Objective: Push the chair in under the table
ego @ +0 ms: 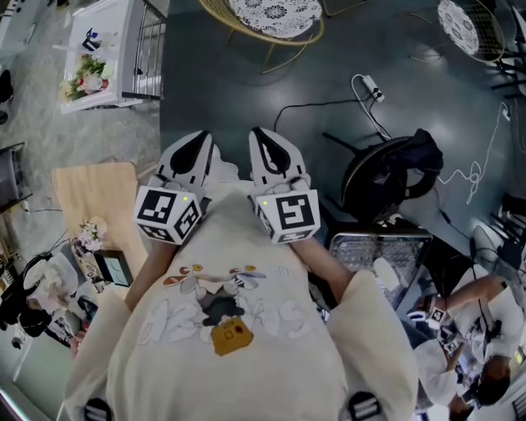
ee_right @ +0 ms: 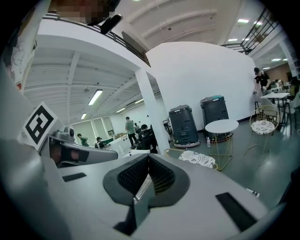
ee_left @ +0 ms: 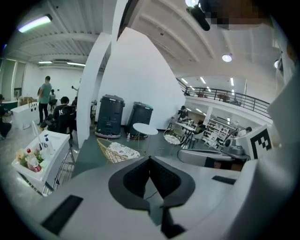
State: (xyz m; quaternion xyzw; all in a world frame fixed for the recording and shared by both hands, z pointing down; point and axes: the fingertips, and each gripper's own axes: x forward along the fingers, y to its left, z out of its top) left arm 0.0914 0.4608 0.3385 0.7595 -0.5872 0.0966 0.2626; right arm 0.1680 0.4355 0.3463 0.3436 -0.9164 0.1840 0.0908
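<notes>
Open hall, dark grey floor (ego: pixel 246 90). Left gripper (ego: pixel 196 146) and right gripper (ego: pixel 265 141) side by side, jaws together, nothing between them. Wicker chair (ego: pixel 271 20) ahead on the floor, near the round white table (ee_right: pixel 221 126), not under it.

Likely a big lab hall — mezzanine railing (ee_left: pixel 225 96), shelving (ee_left: pixel 213 129), seated workers (ee_left: pixel 63 115), floor cables (ego: pixel 316 104)
</notes>
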